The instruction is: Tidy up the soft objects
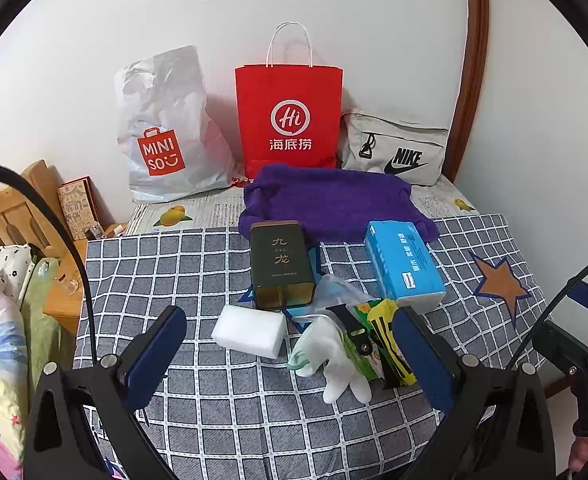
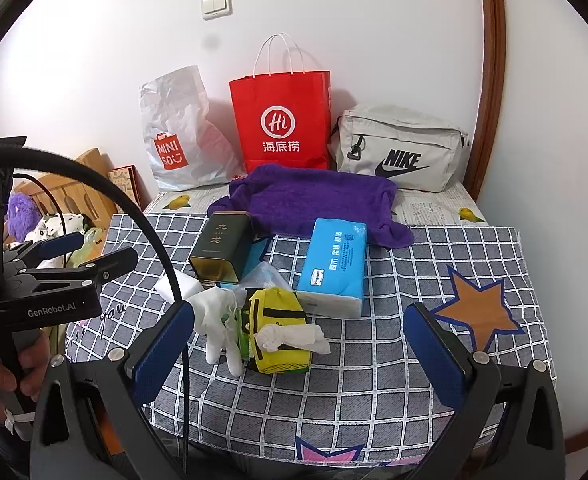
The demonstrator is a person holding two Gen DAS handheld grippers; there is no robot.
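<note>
On the checked cloth lie a purple towel (image 1: 333, 200) (image 2: 317, 200), a blue tissue pack (image 1: 403, 264) (image 2: 333, 264), a yellow-green tissue pack (image 2: 278, 332) (image 1: 377, 340) with a tissue sticking out, a white glove (image 1: 341, 360) (image 2: 218, 320), a white sponge block (image 1: 250, 330) and a dark green tin (image 1: 282, 264) (image 2: 222, 252). My left gripper (image 1: 290, 360) is open and empty, just short of the sponge and glove. My right gripper (image 2: 301, 360) is open and empty, in front of the yellow-green pack. The left gripper also shows in the right wrist view (image 2: 90, 256).
Against the wall stand a Miniso plastic bag (image 1: 166, 132), a red paper bag (image 1: 290, 116) and a grey Nike bag (image 1: 397, 148). A wooden nightstand (image 1: 62, 292) and bedding sit at the left. The table edge (image 2: 333, 456) is near me.
</note>
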